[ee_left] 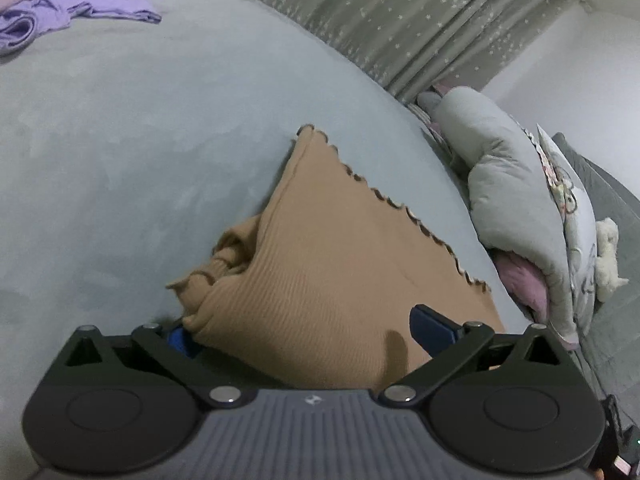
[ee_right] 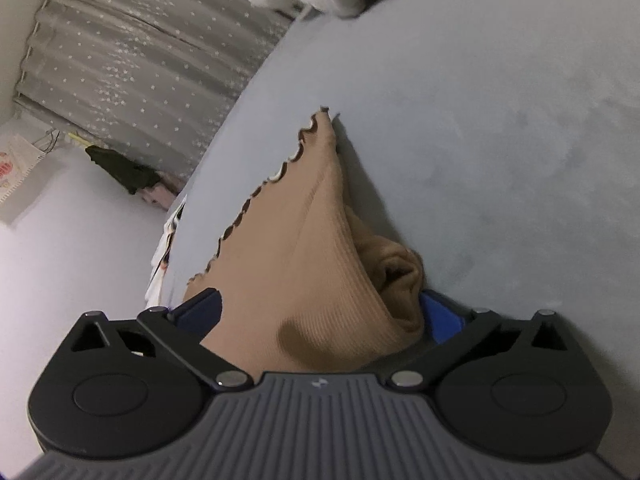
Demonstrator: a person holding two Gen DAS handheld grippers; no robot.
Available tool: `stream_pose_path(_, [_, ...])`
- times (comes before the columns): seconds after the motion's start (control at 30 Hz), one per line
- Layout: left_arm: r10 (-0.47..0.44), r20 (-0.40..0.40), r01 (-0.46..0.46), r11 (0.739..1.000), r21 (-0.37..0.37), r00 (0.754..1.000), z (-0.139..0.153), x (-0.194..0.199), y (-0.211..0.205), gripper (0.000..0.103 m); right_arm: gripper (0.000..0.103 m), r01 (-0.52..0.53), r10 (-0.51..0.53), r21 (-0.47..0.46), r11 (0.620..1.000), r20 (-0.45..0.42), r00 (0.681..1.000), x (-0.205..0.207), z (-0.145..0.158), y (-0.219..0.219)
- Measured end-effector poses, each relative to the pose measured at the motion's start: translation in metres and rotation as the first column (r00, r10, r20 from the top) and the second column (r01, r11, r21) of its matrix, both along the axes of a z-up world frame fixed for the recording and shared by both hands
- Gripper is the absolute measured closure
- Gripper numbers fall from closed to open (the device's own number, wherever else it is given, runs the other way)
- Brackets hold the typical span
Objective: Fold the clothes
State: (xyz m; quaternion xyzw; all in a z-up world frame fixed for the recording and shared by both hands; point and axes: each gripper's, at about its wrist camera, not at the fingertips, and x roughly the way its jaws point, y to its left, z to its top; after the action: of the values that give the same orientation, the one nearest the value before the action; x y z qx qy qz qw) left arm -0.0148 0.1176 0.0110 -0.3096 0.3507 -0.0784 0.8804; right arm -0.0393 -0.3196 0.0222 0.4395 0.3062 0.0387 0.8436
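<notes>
A wide bed [ee_left: 160, 140] with a smooth grey-blue sheet fills most of both views. Behind it hangs a grey-green curtain [ee_left: 400, 20] sprinkled with small white stars, falling in vertical pleats. Beside the curtain stands a plain white wall [ee_left: 560, 68]. At the bed's edge lies a bunched pale grey quilt [ee_left: 508, 184] with a printed pillow [ee_left: 568, 200] just beside it. In the right wrist view, a pale floor [ee_right: 60, 240] holds a dark crumpled cloth [ee_right: 120, 168] near the curtain's foot. The light is dim and even.
</notes>
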Motion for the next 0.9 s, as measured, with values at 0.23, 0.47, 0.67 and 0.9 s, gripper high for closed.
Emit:
stream_pose_path(0.23, [0.015,0.053,-0.017,0.999,0.037,0.998,-0.002,0.015,-0.014,0.008,0.000,0.029,-0.026,-0.042,0.999,0.050,0.998,0.018,-0.008,0.010])
stream_pose_path(0.47, [0.035,0.021,-0.035,0.999,0.008,0.999,0.000,0.014,0.004,0.075,0.069,0.084,-0.084,0.018,0.996,-0.002,0.996,0.019,-0.020,0.000])
stream_pose_path(0.67, [0.027,0.043,-0.028,0.999,0.016,0.999,0.026,0.013,0.007,0.083,0.074,0.072,-0.051,-0.199,0.977,0.110,0.993,0.014,0.024,0.023])
stream_pose_path(0.9, [0.029,0.022,-0.027,0.996,-0.086,0.999,0.061,0.007,0.028,0.085,0.076,0.029,0.021,-0.217,0.976,0.226,0.974,-0.001,0.072,0.025])
